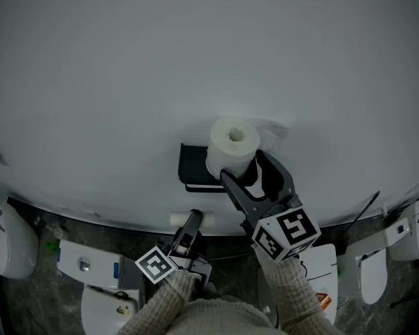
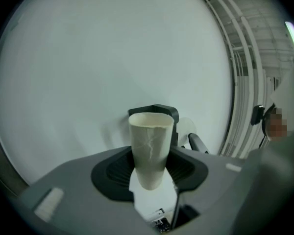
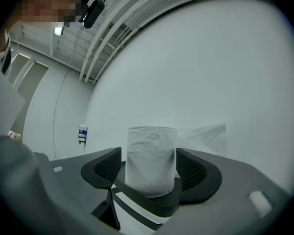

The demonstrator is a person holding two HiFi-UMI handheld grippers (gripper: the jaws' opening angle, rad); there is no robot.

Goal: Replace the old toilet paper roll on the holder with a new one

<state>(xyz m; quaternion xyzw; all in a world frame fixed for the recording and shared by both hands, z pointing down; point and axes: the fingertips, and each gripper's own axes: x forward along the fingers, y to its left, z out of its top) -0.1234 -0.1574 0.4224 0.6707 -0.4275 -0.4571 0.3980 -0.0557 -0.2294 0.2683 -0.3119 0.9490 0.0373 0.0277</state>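
Head view, roll (image 1: 233,149) on holder (image 1: 194,166), cardboard tube (image 2: 151,153) gripped

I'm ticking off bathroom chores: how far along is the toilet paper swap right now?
Done: the old cardboard tube is off, clamped in the left gripper. In hand: the new roll stands on the black holder, between the open jaws of the right gripper. Left: draw that gripper clear and discard the tube.

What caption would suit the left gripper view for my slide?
Left tongs grip the empty cardboard tube in front of the black wall holder.
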